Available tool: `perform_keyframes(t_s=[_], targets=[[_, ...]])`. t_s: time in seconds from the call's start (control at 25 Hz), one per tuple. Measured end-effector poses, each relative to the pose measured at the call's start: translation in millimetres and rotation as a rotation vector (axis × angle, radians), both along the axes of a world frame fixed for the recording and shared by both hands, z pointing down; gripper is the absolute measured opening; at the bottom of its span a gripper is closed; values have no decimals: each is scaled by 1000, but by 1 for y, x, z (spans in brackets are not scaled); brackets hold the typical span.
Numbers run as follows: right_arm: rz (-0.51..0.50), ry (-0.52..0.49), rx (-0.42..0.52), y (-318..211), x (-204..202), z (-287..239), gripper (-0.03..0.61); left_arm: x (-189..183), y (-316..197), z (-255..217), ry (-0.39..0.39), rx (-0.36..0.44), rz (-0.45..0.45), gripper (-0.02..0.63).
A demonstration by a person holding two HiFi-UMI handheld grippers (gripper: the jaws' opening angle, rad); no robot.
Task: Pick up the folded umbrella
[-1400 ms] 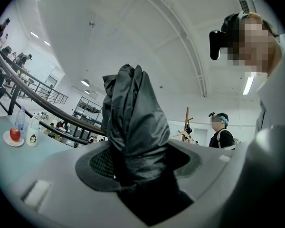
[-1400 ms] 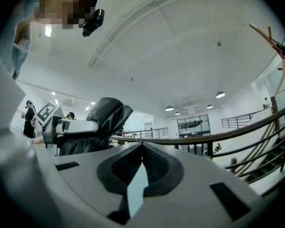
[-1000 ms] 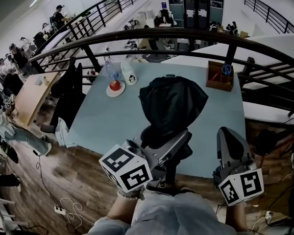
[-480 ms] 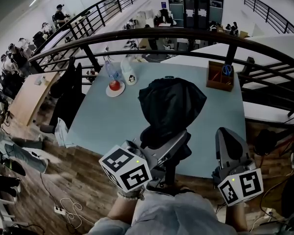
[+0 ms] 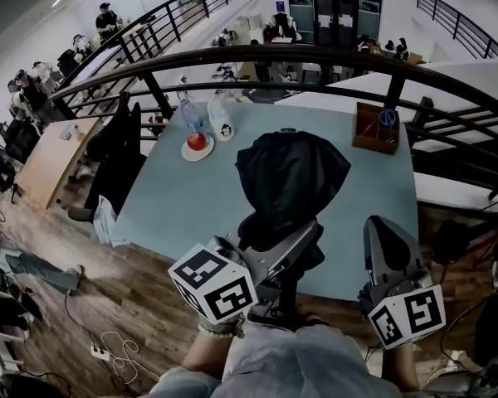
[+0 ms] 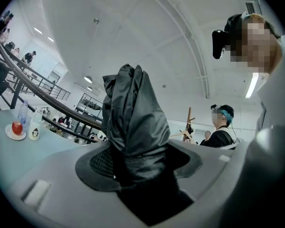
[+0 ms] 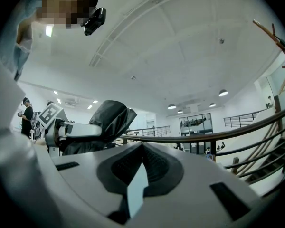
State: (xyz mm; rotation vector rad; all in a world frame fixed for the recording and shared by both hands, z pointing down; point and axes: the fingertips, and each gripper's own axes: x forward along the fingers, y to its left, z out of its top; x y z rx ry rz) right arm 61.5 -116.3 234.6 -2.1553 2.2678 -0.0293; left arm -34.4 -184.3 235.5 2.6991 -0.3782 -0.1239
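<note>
The folded umbrella [image 5: 290, 177] is a bundle of black fabric held up over the near half of the pale blue table [image 5: 178, 201]. My left gripper [image 5: 309, 237] is shut on its lower end, low in the middle of the head view. In the left gripper view the black umbrella [image 6: 133, 122] rises from between the jaws of the left gripper [image 6: 137, 156]. My right gripper [image 5: 383, 229] stands to the right of it, apart from the umbrella, jaws shut on nothing. In the right gripper view the right gripper [image 7: 142, 151] points upward, with the umbrella [image 7: 110, 118] off to its left.
A plate with a red apple [image 5: 197, 144], a clear bottle [image 5: 188, 116] and a white bottle [image 5: 220, 123] stand at the table's far left. A wooden box [image 5: 373, 131] with scissors sits far right. A dark railing [image 5: 315, 56] runs behind; a chair with a jacket [image 5: 120, 152] stands left.
</note>
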Motion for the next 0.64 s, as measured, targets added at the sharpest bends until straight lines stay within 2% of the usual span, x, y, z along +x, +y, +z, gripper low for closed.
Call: perform_keyframes(t_s=[0.64], targets=[[1,-4,-14,3,-3,5,-2,-1,0,6,1,-19,13,290]])
